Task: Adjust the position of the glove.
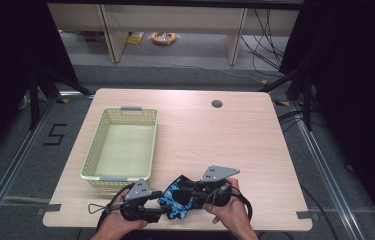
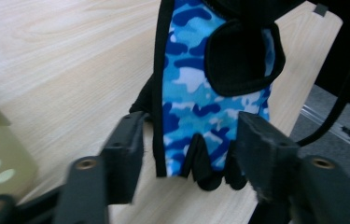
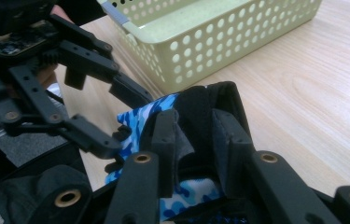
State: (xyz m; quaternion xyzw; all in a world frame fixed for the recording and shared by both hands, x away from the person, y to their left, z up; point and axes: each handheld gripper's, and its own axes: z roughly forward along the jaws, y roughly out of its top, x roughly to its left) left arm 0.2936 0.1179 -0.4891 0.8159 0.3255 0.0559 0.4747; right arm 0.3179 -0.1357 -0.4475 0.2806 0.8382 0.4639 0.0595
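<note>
At the desk's (image 1: pixel 235 135) near edge, right of the basket (image 1: pixel 121 145), the right gripper (image 3: pixel 196 135) pinches the black edge of a blue camouflage glove (image 2: pixel 196 93), whose finger end sits between the left gripper's (image 2: pixel 186 140) spread jaws

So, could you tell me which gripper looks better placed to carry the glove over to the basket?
Probably the right gripper: its jaws already pinch the glove's black cuff, while the left gripper only straddles the fingers.
</note>
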